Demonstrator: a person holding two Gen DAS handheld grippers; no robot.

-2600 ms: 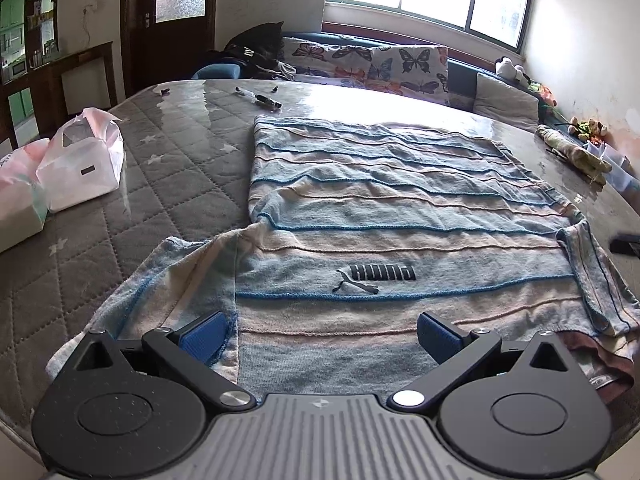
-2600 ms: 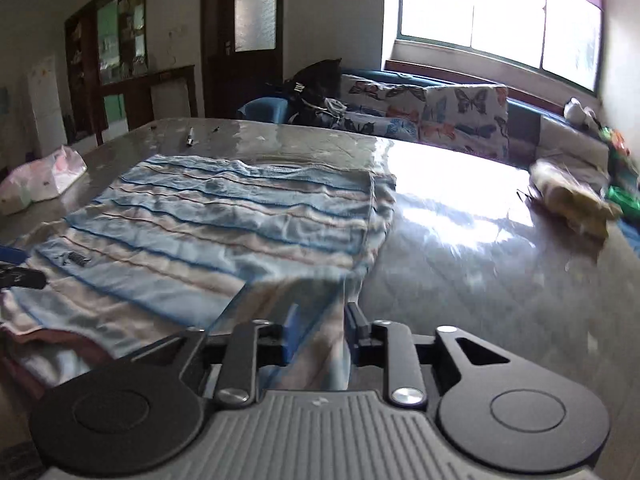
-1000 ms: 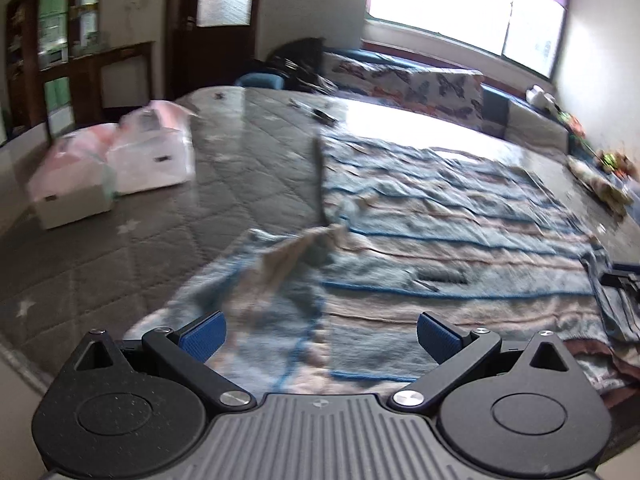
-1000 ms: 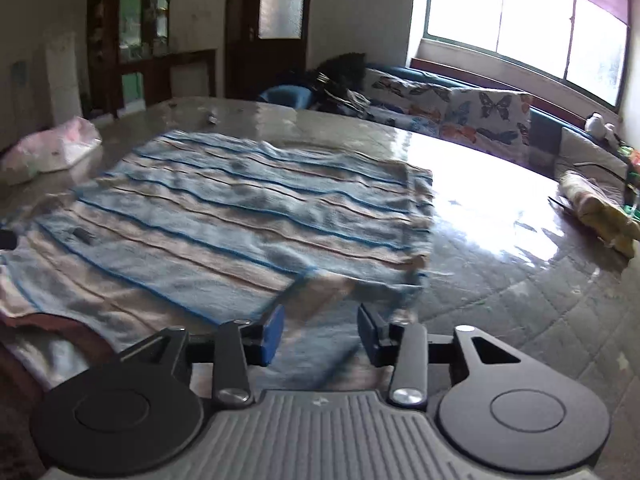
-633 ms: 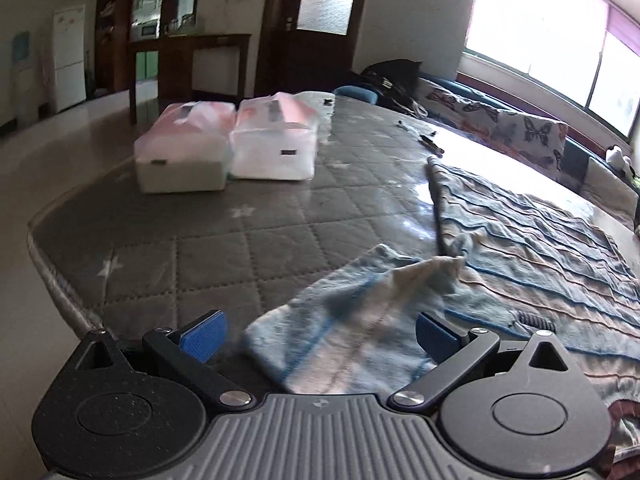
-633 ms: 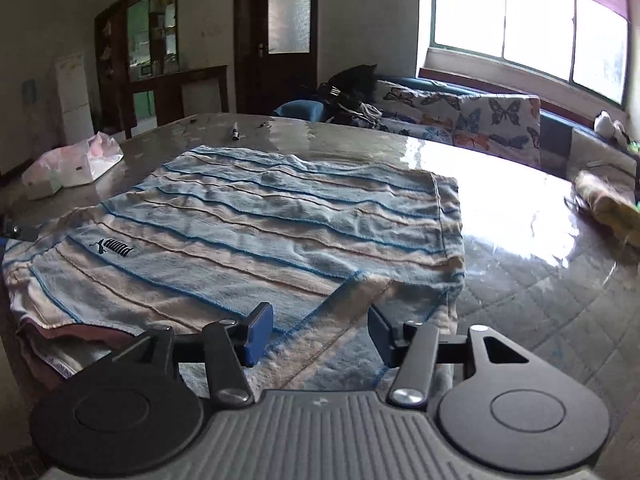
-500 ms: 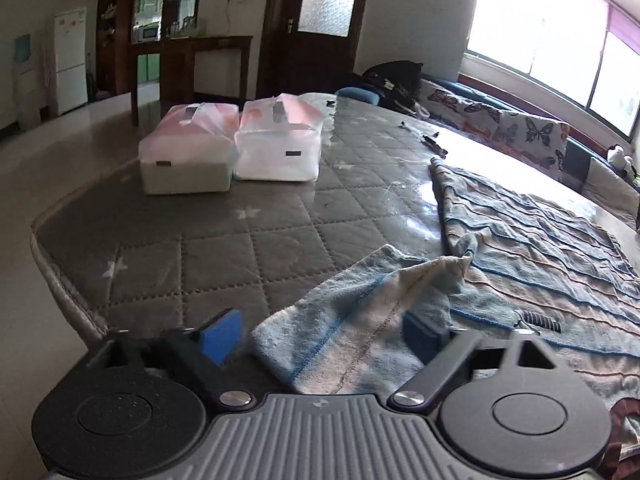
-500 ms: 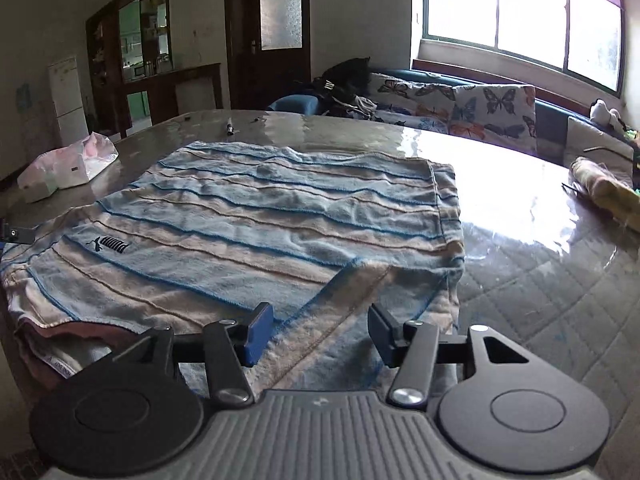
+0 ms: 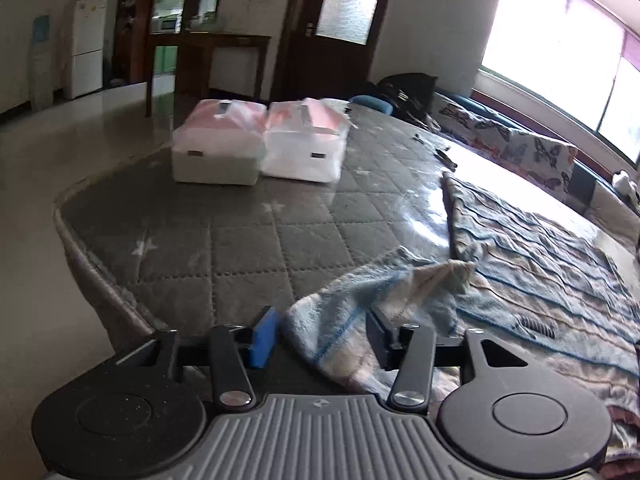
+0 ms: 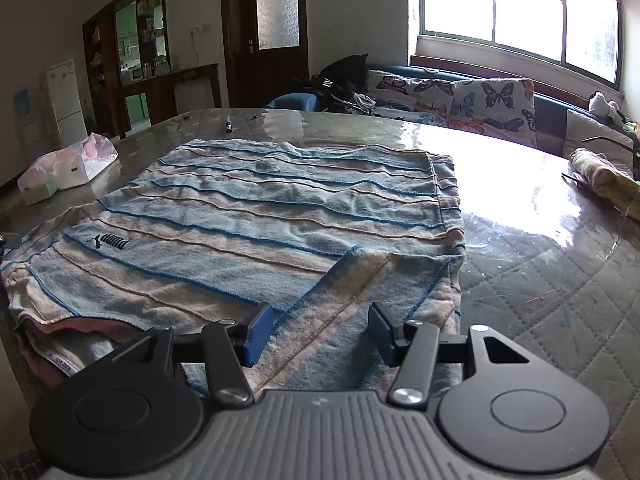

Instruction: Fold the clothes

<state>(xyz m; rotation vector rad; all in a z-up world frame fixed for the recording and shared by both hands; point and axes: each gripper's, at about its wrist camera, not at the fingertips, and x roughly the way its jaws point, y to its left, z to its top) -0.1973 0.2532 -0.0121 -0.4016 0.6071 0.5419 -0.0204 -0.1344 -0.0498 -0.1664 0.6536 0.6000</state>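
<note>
Half a second ago your left gripper [image 9: 320,336] stood wider; now its jaws have narrowed around the end of the left sleeve [image 9: 360,304], with cloth between the pads though not yet pinched. In the left wrist view that sleeve lies spread out to the left of the striped shirt [image 9: 552,280], which is flat on the quilted table [image 9: 224,248]. So your grip on that sleeve looks close, and I judge it would go inward over the body. Far left on the table sit two bagged boxes [image 9: 260,152], side by side and touching; the plastic hides what is in them.

From the right wrist view, little has shifted in that half second. Your right gripper [image 10: 320,332] hovers with its jaws partly apart and empty, just above the right sleeve [image 10: 380,280], which lies folded inward across the shirt's near right corner. The shirt's body [image 10: 280,208] lies flat, logo near left. A rolled bundle [image 10: 604,180] rests far right. One sleeve in, one out: the fold is partway.
</note>
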